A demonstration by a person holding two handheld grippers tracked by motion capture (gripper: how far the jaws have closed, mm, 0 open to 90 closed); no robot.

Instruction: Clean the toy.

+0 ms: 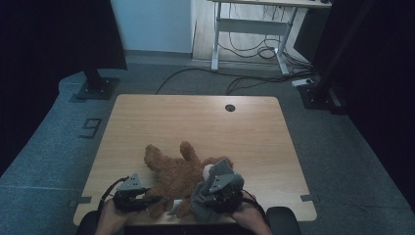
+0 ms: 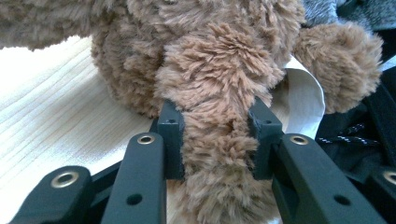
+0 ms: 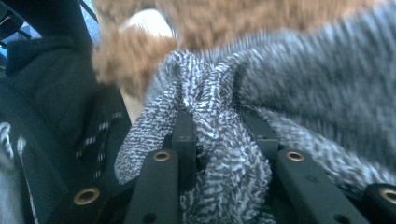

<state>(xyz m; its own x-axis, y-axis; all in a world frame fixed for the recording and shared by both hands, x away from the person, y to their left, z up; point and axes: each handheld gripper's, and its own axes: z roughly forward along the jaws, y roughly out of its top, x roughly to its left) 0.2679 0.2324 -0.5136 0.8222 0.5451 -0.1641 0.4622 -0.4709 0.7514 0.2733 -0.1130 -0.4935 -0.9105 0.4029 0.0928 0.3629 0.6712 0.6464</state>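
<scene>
Dressing the brown teddy bear (image 1: 178, 174) in a grey knitted garment (image 1: 205, 198) appears to be the step in hand. The bear lies at the lower centre of the high view, on the near part of the wooden surface (image 1: 195, 122), with the garment bunched at its lower right.

The left gripper (image 1: 149, 199), at the lower left of the high view, has its fingers (image 2: 170, 135) narrowed and pressed on one furry limb of the bear, with a white tag (image 2: 303, 100) just beside it. The right gripper (image 3: 219, 140) has its fingers (image 3: 184, 140) clamped on a gathered fold of the grey knit.

Judged from this, the next move calls for holding the limb steady and drawing the knit over the bear without losing the fold.
</scene>
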